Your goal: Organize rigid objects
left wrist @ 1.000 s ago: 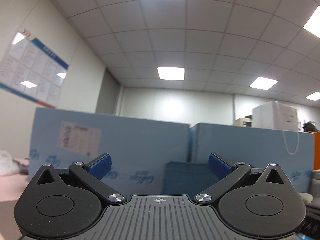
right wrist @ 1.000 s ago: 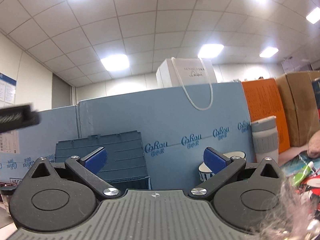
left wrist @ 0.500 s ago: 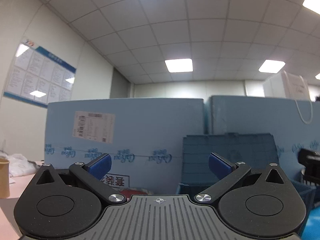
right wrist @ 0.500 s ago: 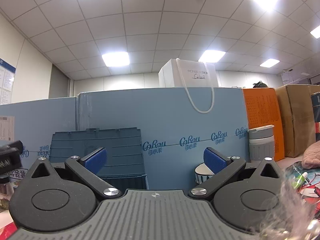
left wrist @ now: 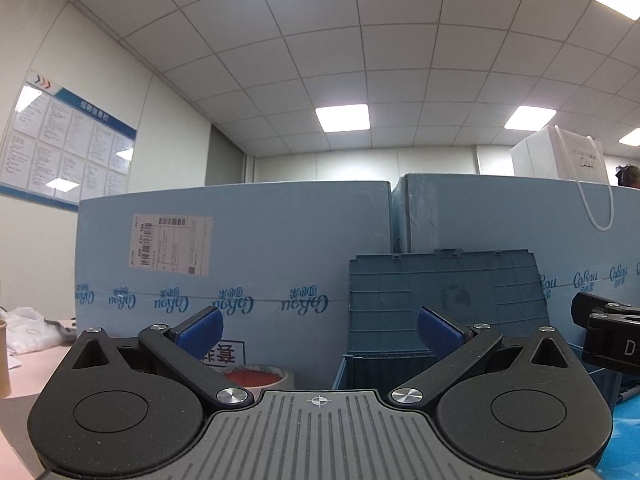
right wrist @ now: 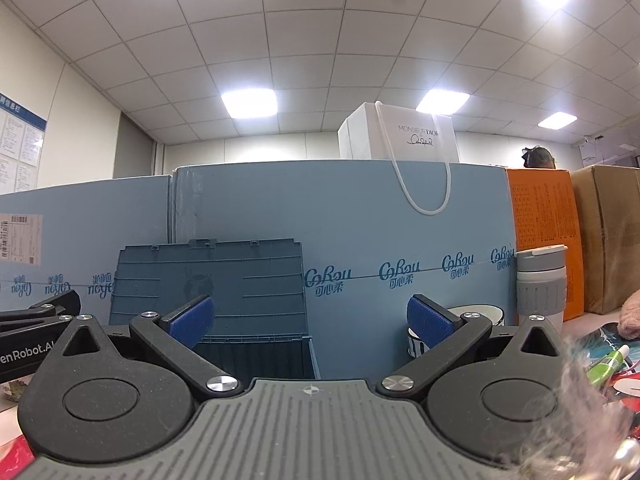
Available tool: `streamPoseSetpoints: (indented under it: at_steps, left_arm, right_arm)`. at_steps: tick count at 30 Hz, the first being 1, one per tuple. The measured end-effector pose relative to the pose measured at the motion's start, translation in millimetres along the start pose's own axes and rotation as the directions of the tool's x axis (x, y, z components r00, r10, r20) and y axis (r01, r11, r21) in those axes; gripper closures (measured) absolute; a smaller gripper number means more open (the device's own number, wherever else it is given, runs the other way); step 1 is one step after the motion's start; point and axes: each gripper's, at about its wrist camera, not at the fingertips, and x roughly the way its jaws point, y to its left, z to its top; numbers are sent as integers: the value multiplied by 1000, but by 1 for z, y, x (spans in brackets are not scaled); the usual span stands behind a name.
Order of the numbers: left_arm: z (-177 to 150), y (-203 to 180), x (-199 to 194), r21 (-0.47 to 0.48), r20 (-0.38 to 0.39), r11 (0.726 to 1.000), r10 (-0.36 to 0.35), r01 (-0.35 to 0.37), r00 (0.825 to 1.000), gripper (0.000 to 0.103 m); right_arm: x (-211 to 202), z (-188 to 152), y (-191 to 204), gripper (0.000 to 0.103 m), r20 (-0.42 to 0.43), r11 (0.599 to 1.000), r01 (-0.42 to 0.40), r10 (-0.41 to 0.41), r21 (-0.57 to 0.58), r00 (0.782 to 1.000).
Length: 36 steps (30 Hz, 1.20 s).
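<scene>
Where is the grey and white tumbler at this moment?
In the right wrist view, the grey and white tumbler stands upright at the right, against the orange box and just right of the white bowl. The left wrist view does not show it.

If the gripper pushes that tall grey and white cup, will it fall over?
The tall grey and white lidded cup probably tips rather than slides if pushed near its lid, since it stands upright and narrow. Its ribbed grey sleeve likely helps grip. It looks rigid; how heavy it is cannot be told.
</scene>
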Motion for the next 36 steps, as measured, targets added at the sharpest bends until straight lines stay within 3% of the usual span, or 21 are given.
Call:
streamPoseSetpoints:
  at_steps: [14,22,27,36]
  left_arm:
    - [-1,0,2,1,-20,1000,2,-2,1000,0]
    - [-1,-1,3,1,-28,1000,-25,25,999,0]
    - [-3,-1,11,-17,-73,997,-80,79,994,0]
    - [-3,3,9,-34,-68,997,-70,68,995,0]
  right_arm:
    - [3,0,1,0,-17,1000,-17,17,-13,1000]
    - [4,0,3,0,-21,999,-33,33,-21,999]
    - [4,-1,6,0,-28,999,-35,34,-39,999]
    - [2,0,4,0,-33,999,-30,29,-31,999]
